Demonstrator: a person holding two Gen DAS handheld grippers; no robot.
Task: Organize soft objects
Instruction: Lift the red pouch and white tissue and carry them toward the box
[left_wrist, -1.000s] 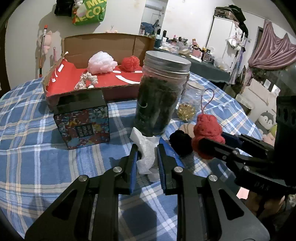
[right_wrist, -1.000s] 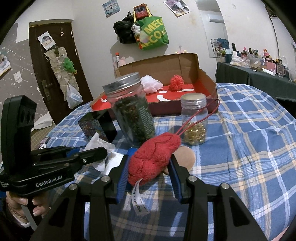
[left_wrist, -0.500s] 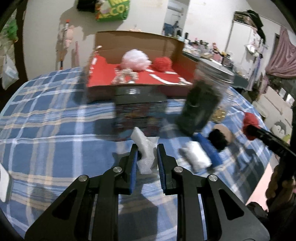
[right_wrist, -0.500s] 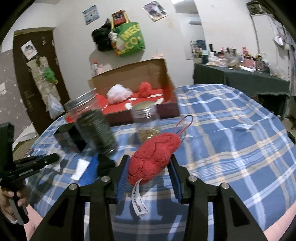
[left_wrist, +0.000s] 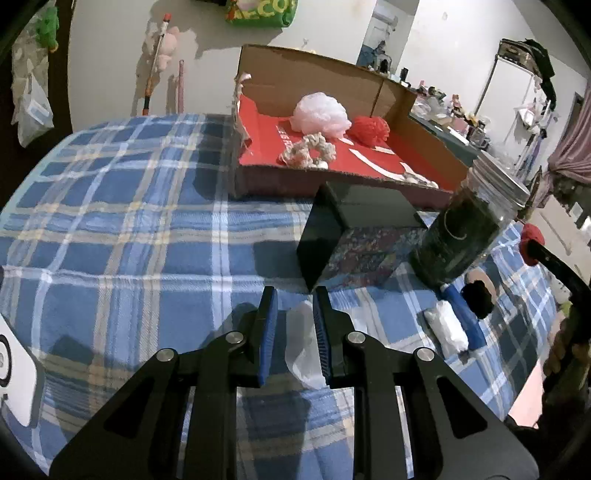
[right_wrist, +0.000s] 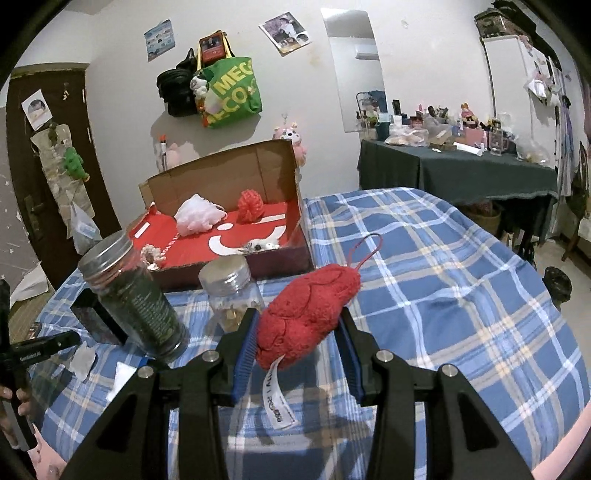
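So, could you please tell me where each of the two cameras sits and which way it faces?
Left wrist: rides the left gripper, tilted down over the plaid table toward the cardboard box; its jaws pinch a white wad.
Right wrist: rides the right gripper, facing the box and wall; its jaws clamp a red plush; a hand shows at left.
Shared: box, dark jar.

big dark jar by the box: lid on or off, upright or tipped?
Lid on and upright. The dark jar stands on the plaid cloth with its silver screw lid seated on top; it only looks slanted from fisheye distortion.
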